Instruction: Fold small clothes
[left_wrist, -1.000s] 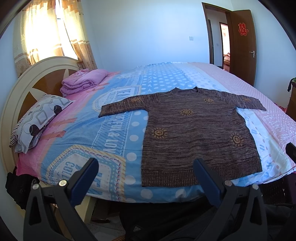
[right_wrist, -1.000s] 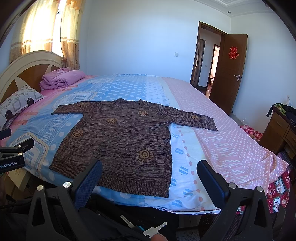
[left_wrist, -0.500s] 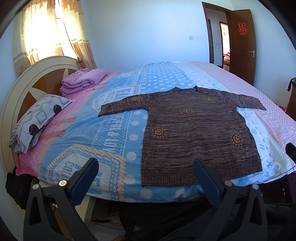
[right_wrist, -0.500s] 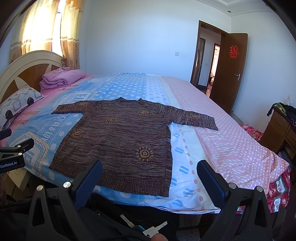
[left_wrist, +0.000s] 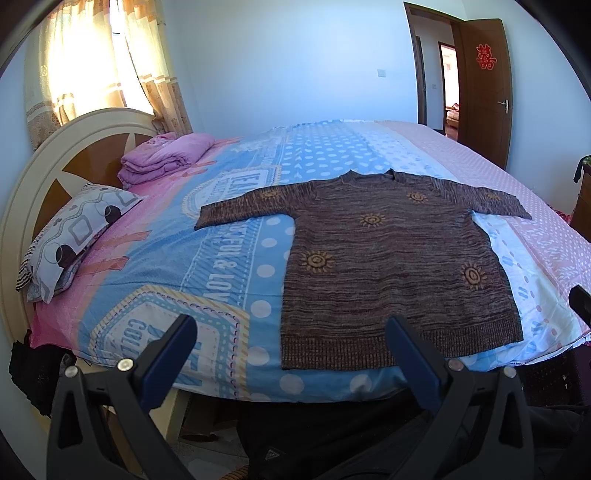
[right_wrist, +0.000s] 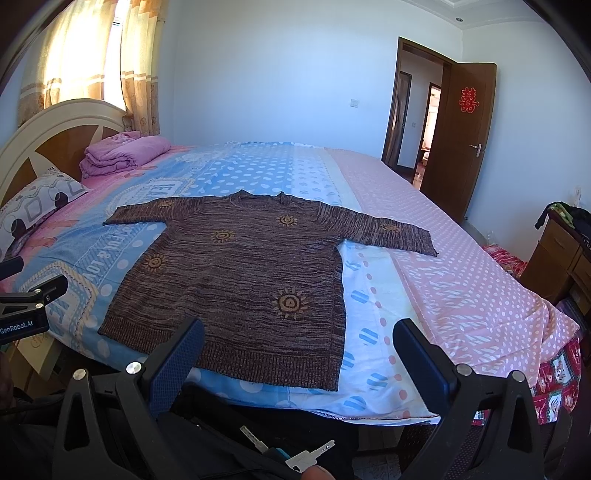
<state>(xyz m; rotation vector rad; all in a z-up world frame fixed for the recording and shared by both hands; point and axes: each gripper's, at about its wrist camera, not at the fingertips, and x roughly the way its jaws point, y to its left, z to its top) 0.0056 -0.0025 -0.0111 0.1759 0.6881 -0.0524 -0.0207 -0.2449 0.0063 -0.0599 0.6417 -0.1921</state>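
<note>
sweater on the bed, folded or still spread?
Spread. The sweater lies flat on the bed, both sleeves out sideways, hem unfolded.

Each claw (left_wrist: 291, 339) (right_wrist: 299, 343) has black angular arms, silver screws and dark blue textured pads (right_wrist: 177, 360), with white "GenRobot.AI" lettering on the black housing at left.
</note>
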